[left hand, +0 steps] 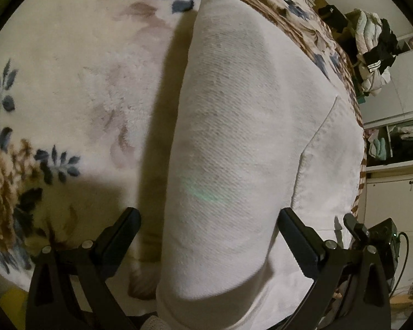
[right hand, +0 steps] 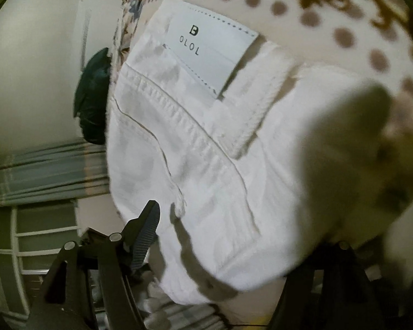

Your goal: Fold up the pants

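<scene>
Left hand-held gripper (left hand: pixel 208 236): jaws wide apart, straddling a raised fold of the white pants (left hand: pixel 234 137). Neither pad is pressing the cloth; the left finger (left hand: pixel 118 236) stands clear over the blanket (left hand: pixel 68 82), the right finger (left hand: pixel 297 239) sits just beside the fold's edge.

Ahead of it the fold runs away in a long ridge, casting a shadow to its left. To its right a flat pants layer with a seam lies on the bed. The other hand-held gripper's tip (left hand: pixel 355 228) shows just right of the right finger.

Right hand-held gripper (right hand: pixel 234 231): jaws apart, left finger (right hand: pixel 143 236) free beside the pants edge; the right finger is hidden under blurred cloth, so contact there can't be told. Directly ahead: waistband, belt loop (right hand: pixel 261 104) and brand patch (right hand: pixel 214 52). Dotted floral blanket beyond.
</scene>
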